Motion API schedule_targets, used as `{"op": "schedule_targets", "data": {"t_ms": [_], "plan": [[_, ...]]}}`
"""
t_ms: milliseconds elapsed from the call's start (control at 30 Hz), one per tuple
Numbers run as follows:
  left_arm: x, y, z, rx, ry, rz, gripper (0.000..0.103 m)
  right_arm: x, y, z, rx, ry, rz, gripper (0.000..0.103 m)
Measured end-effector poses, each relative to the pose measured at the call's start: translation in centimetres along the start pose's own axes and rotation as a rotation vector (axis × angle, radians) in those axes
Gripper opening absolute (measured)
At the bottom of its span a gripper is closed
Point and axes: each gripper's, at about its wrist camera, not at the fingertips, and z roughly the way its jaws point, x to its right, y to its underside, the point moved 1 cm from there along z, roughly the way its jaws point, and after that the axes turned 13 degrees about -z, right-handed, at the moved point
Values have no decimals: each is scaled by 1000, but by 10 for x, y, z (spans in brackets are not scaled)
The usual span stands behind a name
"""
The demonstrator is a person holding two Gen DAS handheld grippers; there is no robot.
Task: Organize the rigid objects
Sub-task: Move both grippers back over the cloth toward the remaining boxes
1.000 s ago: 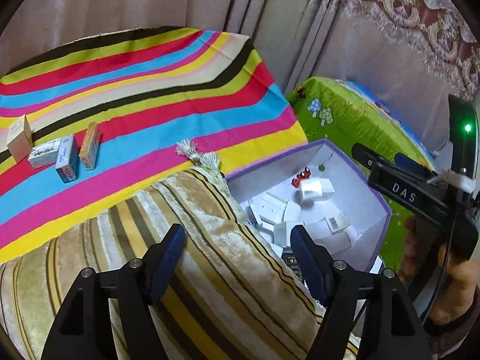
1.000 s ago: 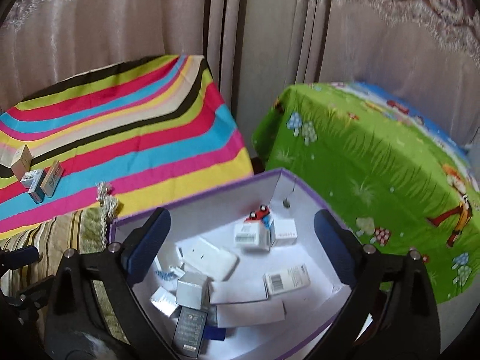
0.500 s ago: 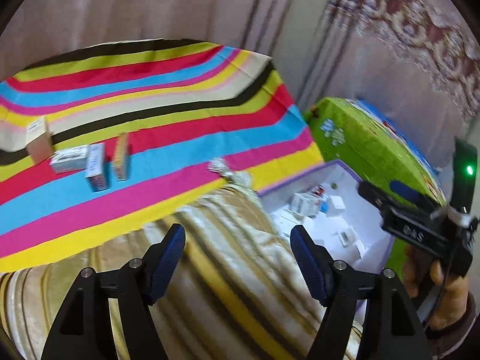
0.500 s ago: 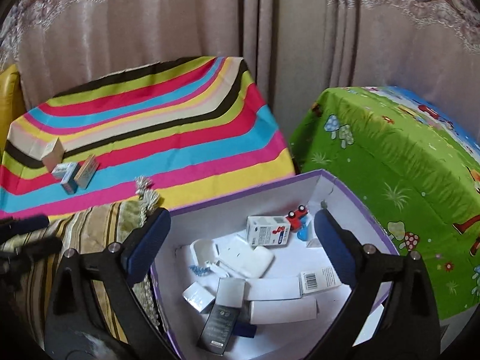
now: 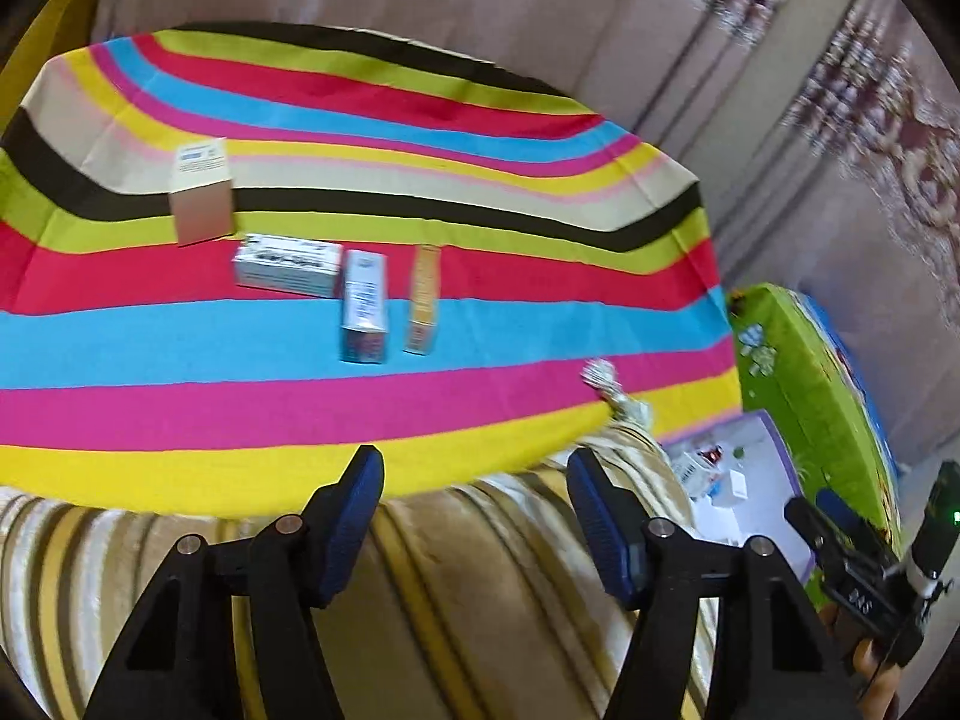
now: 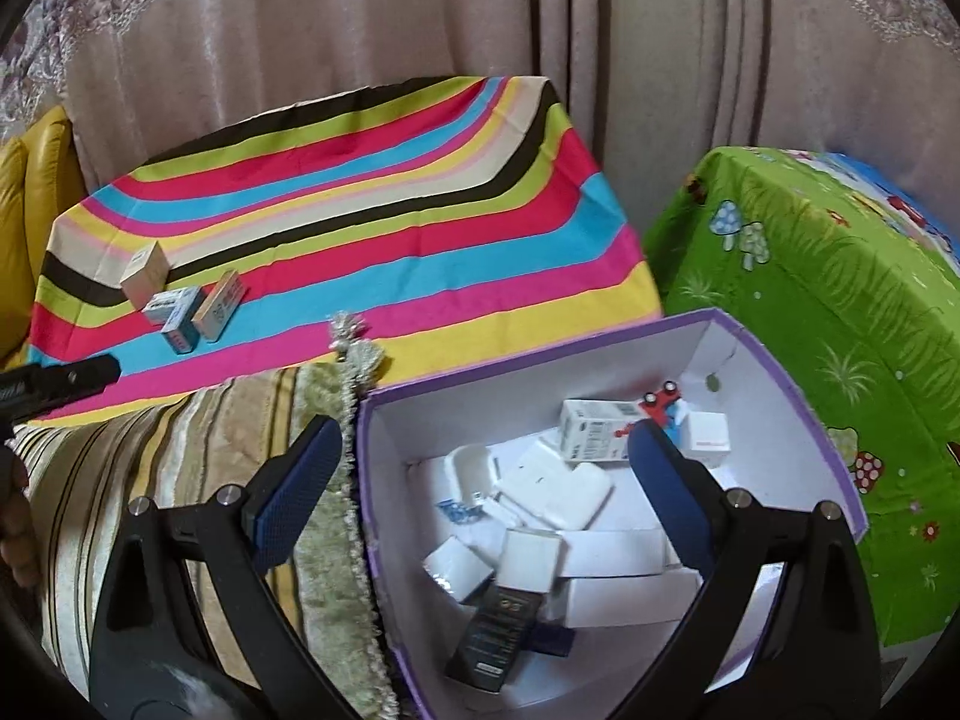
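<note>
Left gripper [image 5: 474,516] has swung off the purple box [image 6: 798,396] toward the striped cloth [image 5: 420,414]. Its jaws just narrowed a bit, but they're spread with nothing between them. The four small cartons [image 5: 363,306], earlier at the frame's left edge, now lie ahead of it. Right gripper [image 6: 480,480] hangs spread and empty over the box of items. Looks like sorting continues; most pieces still unsorted.
</note>
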Motion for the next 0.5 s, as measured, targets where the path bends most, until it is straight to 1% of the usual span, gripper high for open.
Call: {"op": "schedule_targets", "data": {"t_ms": [133, 267, 500], "plan": [[-9, -17, 8, -9, -29, -2, 61, -12, -4, 9, -25, -39, -8, 98], [-19, -36, 19, -13, -67, -20, 57, -27, -8, 14, -25, -78, -28, 98], [-22, -59, 54, -69, -106, -18, 57, -45, -20, 30, -50, -115, -36, 98]]}}
